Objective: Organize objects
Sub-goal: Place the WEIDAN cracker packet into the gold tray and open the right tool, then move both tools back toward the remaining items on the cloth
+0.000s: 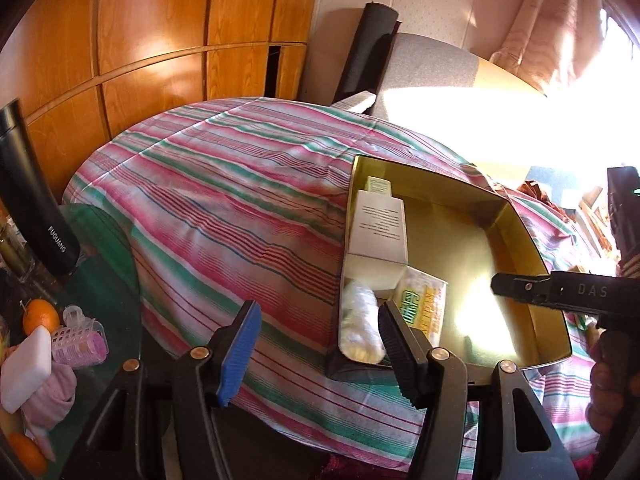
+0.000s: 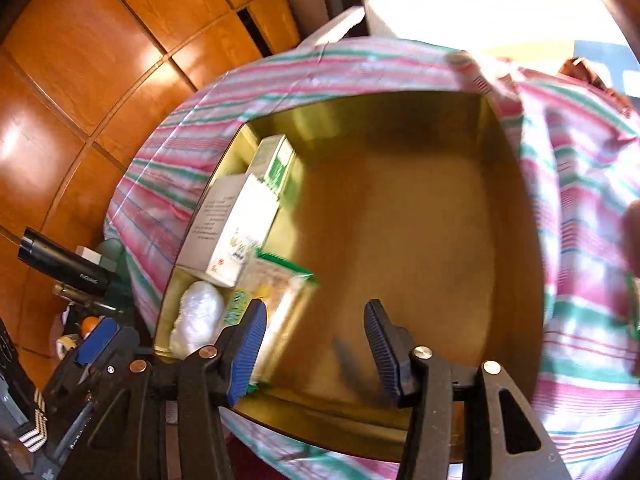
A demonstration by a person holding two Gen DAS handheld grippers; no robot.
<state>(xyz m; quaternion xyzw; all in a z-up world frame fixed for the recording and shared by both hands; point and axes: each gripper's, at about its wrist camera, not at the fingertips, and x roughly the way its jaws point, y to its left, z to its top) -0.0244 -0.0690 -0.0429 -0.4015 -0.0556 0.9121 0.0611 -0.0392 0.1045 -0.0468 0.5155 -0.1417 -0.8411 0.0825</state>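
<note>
Blurring smears the packets [image 2: 276,292] lining the gold box [image 2: 496,152].

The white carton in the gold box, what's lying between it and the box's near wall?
In the left wrist view, a clear plastic-wrapped roll lies between the white carton and the near wall of the gold box.

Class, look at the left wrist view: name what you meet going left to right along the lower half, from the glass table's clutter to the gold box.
white sponge block → pink hair roller → striped bedcover → plastic-wrapped roll → yellow-green packet → gold box
</note>
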